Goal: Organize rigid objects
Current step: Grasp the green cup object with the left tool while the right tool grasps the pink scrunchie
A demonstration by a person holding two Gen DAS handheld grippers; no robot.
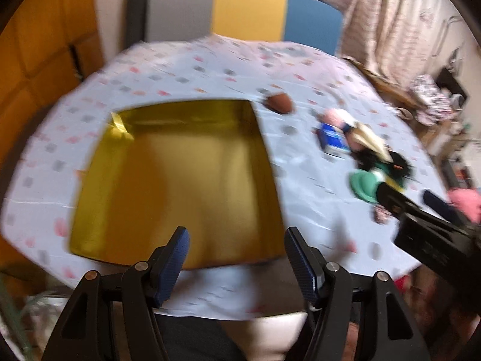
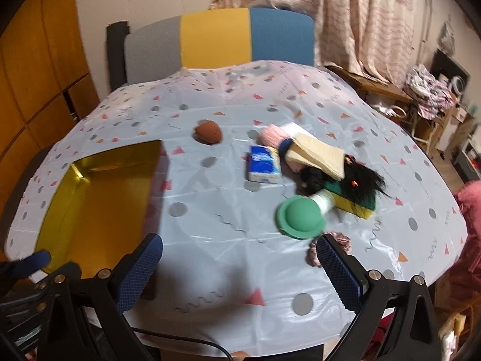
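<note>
the left wrist view is smeared by motion, so the small things on the right of the surface read only as blobs of colour. the gold box lies open on the left, its near edge partly cut off behind the left gripper, which hangs tilted down over that edge with its blue pads well apart and nothing between them. in the right wrist view the box's near left corner is hidden behind that gripper's blue tip.

further right, a brown egg-shaped piece sits alone, apart from the rest. then comes a heap: a blue and white packet, a pink roll half under beige pads, black hair-like tufts covering most of a green and yellow sponge, and a green domed cap on a pale tube. a brownish scrunchie is largely hidden behind the right finger of the right gripper, which points down at bare cloth, jaws wide, holding nothing.
</note>
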